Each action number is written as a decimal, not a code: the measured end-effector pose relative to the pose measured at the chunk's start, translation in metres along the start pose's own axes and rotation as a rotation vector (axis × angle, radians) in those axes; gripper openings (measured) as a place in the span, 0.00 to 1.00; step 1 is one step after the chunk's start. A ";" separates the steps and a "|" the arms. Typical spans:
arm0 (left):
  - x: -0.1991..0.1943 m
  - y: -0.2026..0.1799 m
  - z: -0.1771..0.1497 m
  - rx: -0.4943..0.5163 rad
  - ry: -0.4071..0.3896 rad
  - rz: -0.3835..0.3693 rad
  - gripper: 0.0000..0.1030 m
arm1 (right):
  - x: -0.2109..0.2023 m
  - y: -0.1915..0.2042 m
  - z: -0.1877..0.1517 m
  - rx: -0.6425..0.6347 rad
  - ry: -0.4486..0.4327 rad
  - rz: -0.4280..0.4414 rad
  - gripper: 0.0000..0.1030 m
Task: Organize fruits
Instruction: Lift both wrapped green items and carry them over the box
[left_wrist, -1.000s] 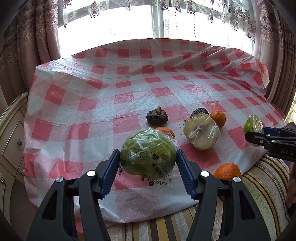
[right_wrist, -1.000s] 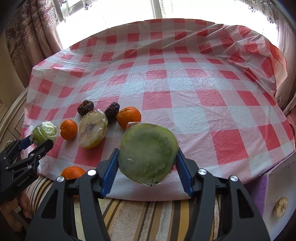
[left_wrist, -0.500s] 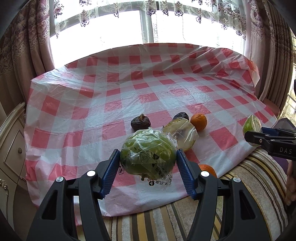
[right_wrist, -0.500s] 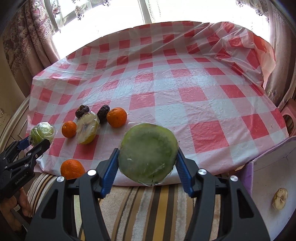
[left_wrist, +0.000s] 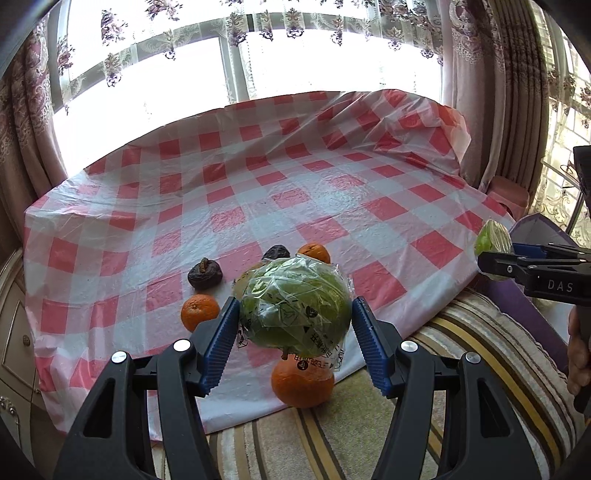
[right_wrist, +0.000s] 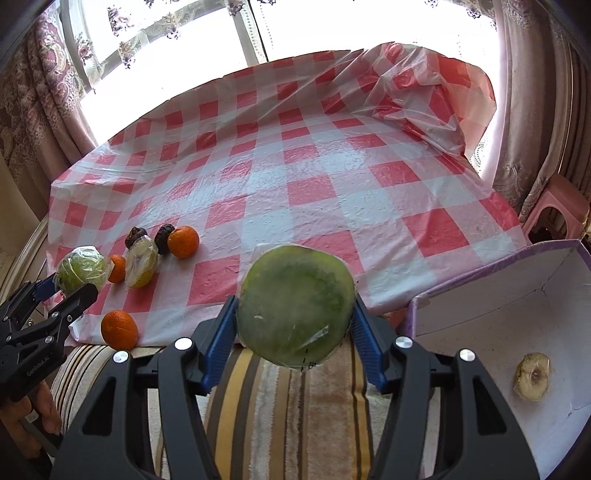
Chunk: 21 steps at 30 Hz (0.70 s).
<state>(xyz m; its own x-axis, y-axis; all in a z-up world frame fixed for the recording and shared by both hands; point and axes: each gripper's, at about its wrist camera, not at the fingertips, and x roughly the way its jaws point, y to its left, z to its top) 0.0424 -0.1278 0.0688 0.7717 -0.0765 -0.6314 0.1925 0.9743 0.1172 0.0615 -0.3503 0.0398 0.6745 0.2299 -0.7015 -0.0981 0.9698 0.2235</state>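
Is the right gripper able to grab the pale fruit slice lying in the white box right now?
Probably not yet. The right gripper is already shut on a wrapped green melon half, so it has no free grip. The pale fruit slice lies uncovered in the open white box.

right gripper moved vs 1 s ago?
Yes. The right gripper, shut on the cut melon half, has pulled back and rightward: the checkered cloth has receded and the white box has come into view.
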 end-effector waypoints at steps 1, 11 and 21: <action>0.000 -0.006 0.002 0.011 -0.003 -0.011 0.58 | -0.002 -0.006 0.000 0.006 -0.003 -0.009 0.58; 0.008 -0.080 0.021 0.146 -0.028 -0.134 0.58 | -0.028 -0.076 -0.001 0.078 -0.023 -0.131 0.58; 0.023 -0.160 0.035 0.250 -0.008 -0.292 0.58 | -0.045 -0.137 -0.002 0.120 -0.028 -0.265 0.58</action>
<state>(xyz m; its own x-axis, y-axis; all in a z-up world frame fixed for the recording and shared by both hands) 0.0506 -0.2932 0.0619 0.6672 -0.3458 -0.6597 0.5459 0.8296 0.1173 0.0427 -0.4930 0.0396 0.6855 -0.0338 -0.7273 0.1700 0.9787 0.1148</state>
